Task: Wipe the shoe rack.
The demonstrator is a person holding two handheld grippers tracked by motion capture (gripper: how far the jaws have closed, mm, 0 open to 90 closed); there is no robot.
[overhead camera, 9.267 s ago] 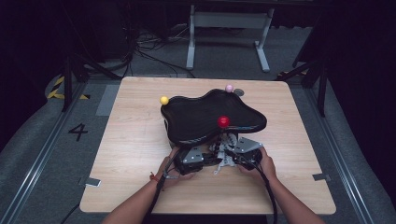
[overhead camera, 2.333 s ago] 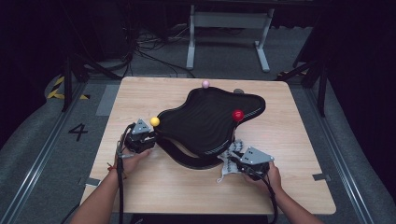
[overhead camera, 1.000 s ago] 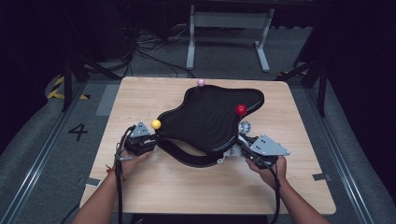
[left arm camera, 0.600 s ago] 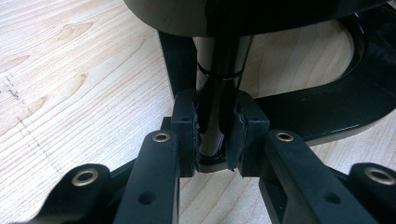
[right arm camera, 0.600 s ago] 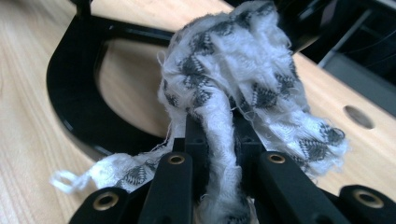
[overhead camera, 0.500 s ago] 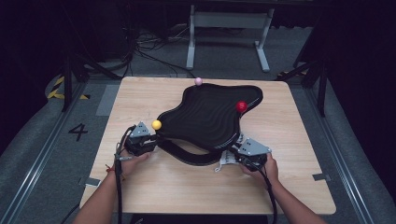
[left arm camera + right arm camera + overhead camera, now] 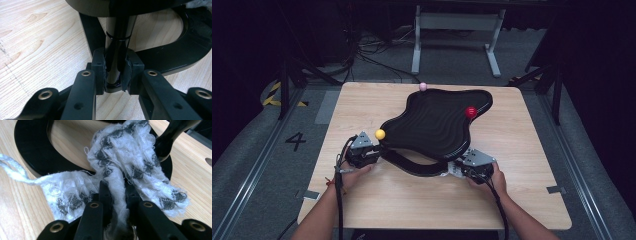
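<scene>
Near the table's (image 7: 532,200) front edge, both hands grip a black stand (image 7: 434,127) with a wavy tray top and a curved base. It sits mid-table, reaching towards the far edge, where a pink ball (image 7: 423,86) tops it; a red ball (image 7: 470,112) and a yellow ball (image 7: 380,134) mark its other lobes. Bare wood lies open along the front and down both sides.

The left tongs (image 7: 373,151) pinch a black post (image 7: 117,50) under the tray, plain in the left gripper view. The right gripper view shows the right tongs (image 7: 458,170) pinching a white-and-grey cloth (image 7: 117,170) draped against the base ring.

Half a second ago the right hand held much the same spot; a second ago it was higher, by the red ball.
</scene>
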